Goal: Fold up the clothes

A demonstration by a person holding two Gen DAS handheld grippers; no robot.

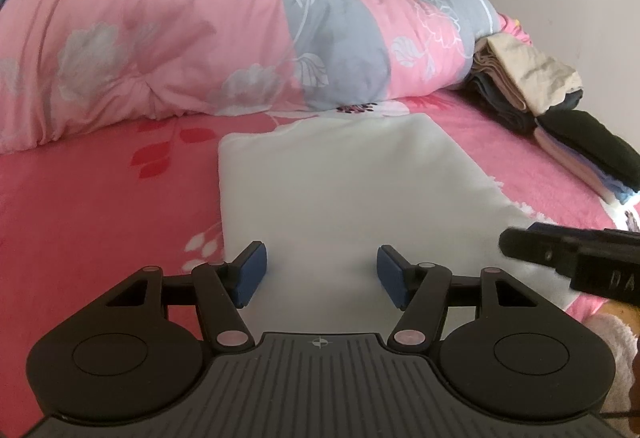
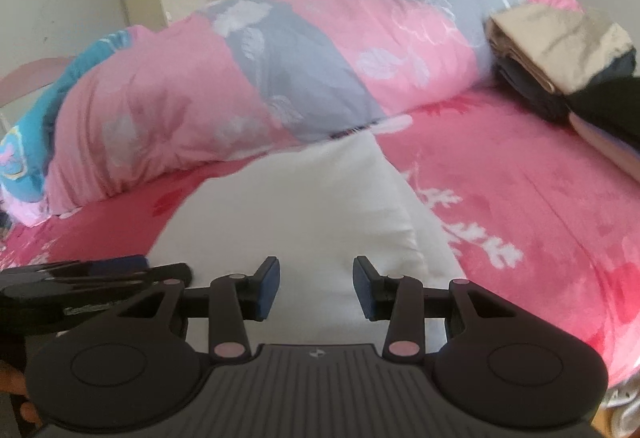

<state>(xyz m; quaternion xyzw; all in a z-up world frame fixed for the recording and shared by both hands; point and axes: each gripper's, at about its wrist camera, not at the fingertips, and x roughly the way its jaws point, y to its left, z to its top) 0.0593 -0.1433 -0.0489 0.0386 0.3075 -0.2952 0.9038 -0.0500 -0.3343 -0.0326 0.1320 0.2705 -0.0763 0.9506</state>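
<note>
Left gripper (image 1: 320, 274) jaws about half open, nothing between the blue pads (image 1: 250, 274), just hovering over the near end of the white folded garment (image 1: 340, 174). Right gripper (image 2: 316, 288) a bit narrower, also empty, over the same near edge. Garment straight ahead of both on the pink bedsheet (image 1: 100, 206), long axis running away toward the floral duvet (image 1: 180, 38). Neither hand clearly nearer. Finished stack of folded clothes (image 1: 560, 118) off to the right.
</note>
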